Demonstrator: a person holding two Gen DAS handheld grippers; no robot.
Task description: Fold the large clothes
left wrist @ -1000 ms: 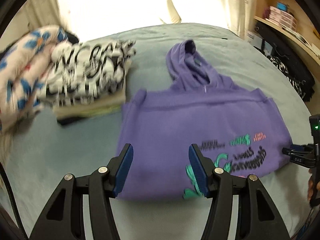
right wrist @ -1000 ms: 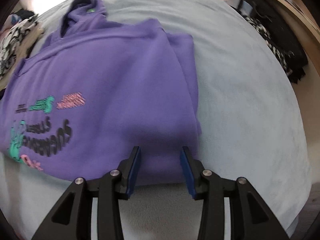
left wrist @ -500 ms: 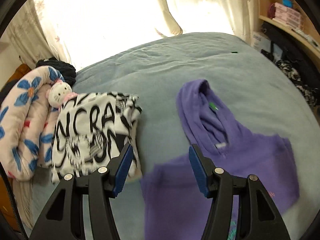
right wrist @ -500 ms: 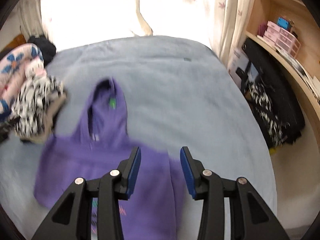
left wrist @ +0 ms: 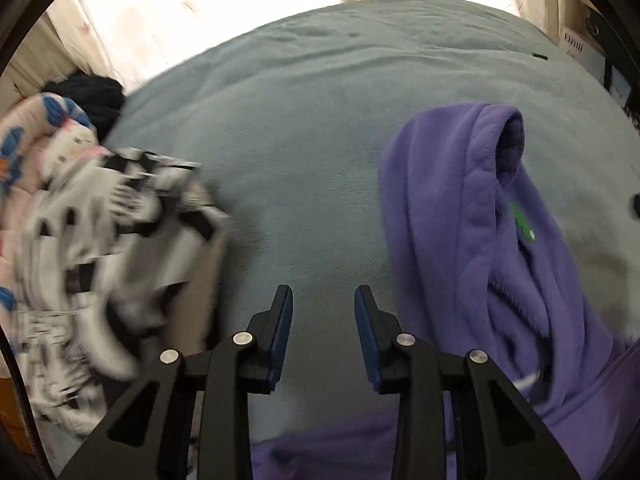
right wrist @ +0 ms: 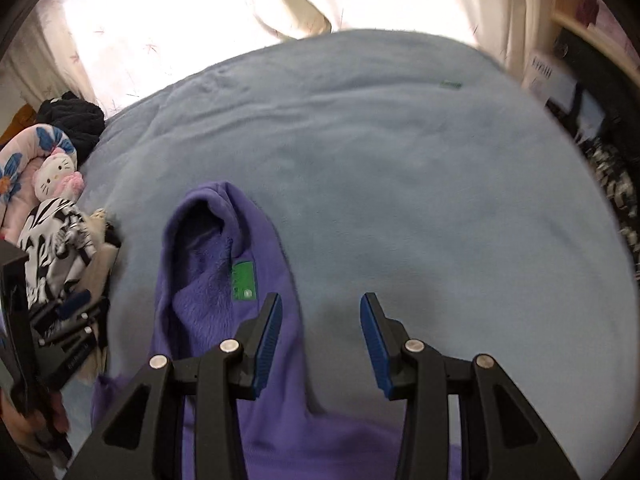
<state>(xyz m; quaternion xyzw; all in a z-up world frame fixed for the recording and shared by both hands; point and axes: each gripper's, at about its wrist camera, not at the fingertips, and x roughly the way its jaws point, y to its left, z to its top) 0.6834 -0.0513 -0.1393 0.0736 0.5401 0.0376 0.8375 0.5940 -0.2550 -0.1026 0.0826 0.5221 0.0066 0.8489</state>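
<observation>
A purple hoodie (left wrist: pixel 500 260) lies on the grey-blue bed, its hood pointing away from me; its hood also shows in the right wrist view (right wrist: pixel 224 280) with a green label inside. My left gripper (left wrist: pixel 323 300) is open and empty, over bare bedding just left of the hood. My right gripper (right wrist: pixel 319 306) is open and empty, its left finger over the hood's right edge and its right finger over bedding. The left gripper also shows at the left edge of the right wrist view (right wrist: pixel 74 308).
A stack of folded clothes topped by a black-and-white printed garment (left wrist: pixel 104 248) sits left of the hoodie. A floral pillow with a Hello Kitty plush (right wrist: pixel 54 178) and a dark bundle (right wrist: pixel 72 118) lie beyond. Curtains stand behind; shelves and dark clutter (right wrist: pixel 612 184) lie at the right.
Both grippers have moved from the hoodie's near hem up toward its hood. The left one closed partway but stays open. The hoodie lies as before.
</observation>
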